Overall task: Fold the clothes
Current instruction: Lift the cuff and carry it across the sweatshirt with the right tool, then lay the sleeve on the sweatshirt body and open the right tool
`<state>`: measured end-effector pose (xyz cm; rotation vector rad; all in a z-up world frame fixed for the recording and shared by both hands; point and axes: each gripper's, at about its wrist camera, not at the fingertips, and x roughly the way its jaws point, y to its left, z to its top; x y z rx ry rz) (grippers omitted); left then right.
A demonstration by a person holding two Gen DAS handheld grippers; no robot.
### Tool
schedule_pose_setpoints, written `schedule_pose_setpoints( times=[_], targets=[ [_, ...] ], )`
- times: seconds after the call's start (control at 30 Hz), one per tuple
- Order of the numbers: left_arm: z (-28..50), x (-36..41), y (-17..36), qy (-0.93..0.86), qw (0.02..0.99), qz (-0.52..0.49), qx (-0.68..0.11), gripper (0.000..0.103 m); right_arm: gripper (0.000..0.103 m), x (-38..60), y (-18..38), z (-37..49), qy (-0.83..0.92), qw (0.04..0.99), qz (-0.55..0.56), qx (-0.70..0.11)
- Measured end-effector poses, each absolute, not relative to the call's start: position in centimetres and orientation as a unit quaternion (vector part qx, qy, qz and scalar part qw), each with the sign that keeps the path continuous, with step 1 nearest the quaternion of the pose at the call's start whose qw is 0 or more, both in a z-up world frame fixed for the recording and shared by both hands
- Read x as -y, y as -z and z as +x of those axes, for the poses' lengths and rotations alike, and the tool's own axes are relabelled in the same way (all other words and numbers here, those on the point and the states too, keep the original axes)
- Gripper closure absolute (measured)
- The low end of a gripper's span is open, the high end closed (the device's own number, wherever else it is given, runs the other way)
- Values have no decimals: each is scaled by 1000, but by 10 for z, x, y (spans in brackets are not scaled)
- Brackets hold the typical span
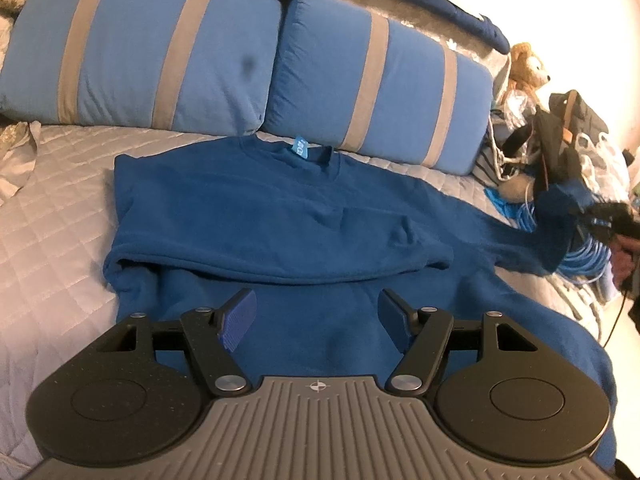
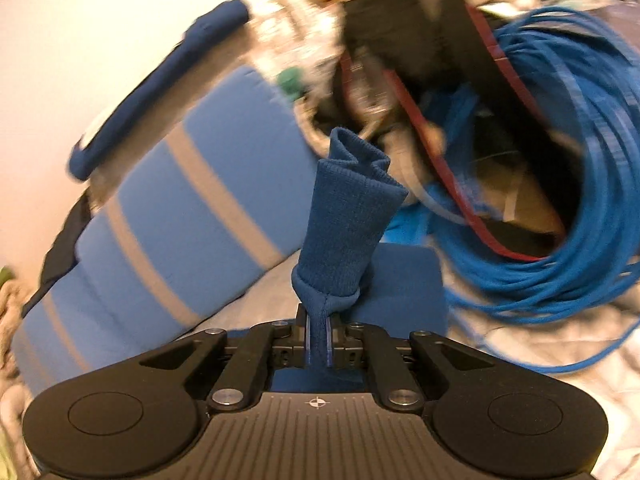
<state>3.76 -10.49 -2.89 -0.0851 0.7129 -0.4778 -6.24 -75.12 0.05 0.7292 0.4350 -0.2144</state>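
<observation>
A dark blue sweatshirt (image 1: 260,216) lies flat on the quilted bed, collar and light blue tag toward the pillows, its left sleeve folded across the chest. My left gripper (image 1: 316,316) hovers open over the lower body of the sweatshirt, nothing between its blue pads. The right sleeve (image 1: 516,240) stretches off to the right, lifted by its end. My right gripper (image 2: 319,340) is shut on that sleeve just below the ribbed cuff (image 2: 352,216), which sticks up above the closed pads. In the left wrist view the right gripper (image 1: 588,216) shows at the right edge with the cuff.
Two blue pillows with grey stripes (image 1: 152,48) (image 1: 376,88) line the head of the bed. A coil of blue cable (image 2: 560,200), a black bag (image 2: 404,24), a plush toy (image 1: 524,64) and other clutter sit to the right. Grey quilt (image 1: 48,208) lies bare on the left.
</observation>
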Motion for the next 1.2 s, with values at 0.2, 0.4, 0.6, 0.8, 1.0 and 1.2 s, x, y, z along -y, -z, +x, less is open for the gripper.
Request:
schedule_pose_setpoints(
  times=[0.2,0.4,0.6,0.8,1.0,1.2],
  targets=[
    [37,101,30,240,909,-52,-338,36,94,708,-6,-31,42,909,346,-230],
    [35,99,30,241,910,-58,-333,36,94,662,-15,-6,-15,914,324,-245],
    [35,99,30,242,909,-61,-334,36,94,608,-32,15,-80,920,291,-251],
    [34,98,30,238,909,-63,-335,36,92,539,-39,38,-149,923,240,-261],
    [31,98,28,220,916,-57,-332,36,25,469,-26,39,-207,913,147,-319],
    [54,105,33,236,876,-48,-418,36,8,458,-18,10,-197,916,91,-338]
  ],
)
